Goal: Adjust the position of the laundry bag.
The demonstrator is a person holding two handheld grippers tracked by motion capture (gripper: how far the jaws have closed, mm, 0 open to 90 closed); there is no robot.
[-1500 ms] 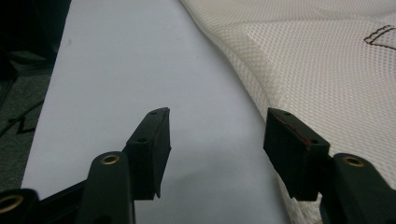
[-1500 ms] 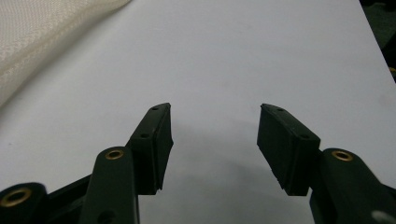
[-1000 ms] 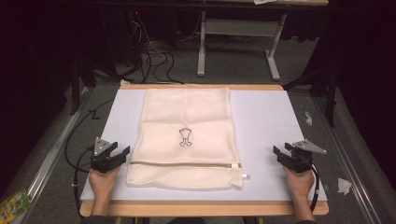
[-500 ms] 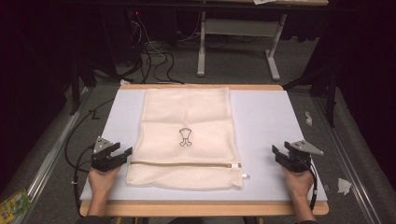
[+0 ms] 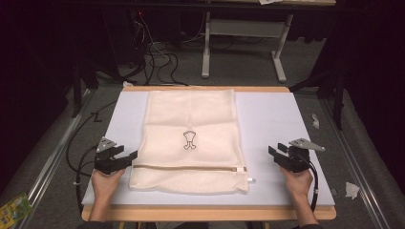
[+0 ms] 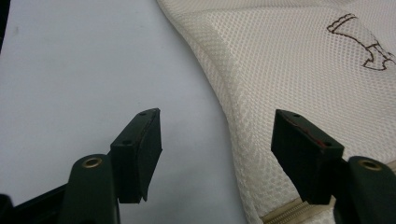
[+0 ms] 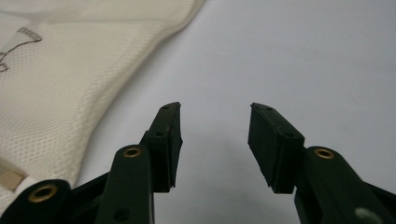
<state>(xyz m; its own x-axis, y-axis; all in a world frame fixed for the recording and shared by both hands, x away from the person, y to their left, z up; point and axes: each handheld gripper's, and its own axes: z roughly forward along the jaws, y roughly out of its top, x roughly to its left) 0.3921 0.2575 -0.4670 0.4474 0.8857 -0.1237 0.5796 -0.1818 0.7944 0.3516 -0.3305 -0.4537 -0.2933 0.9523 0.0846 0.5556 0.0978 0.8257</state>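
Here, flat mesh laundry bag (image 5: 191, 138), apparently empty, zipper (image 5: 188, 168) closed.

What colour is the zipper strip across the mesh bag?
Tan-brown, darker than the cream mesh bag; the zipper strip shows best in the high view.
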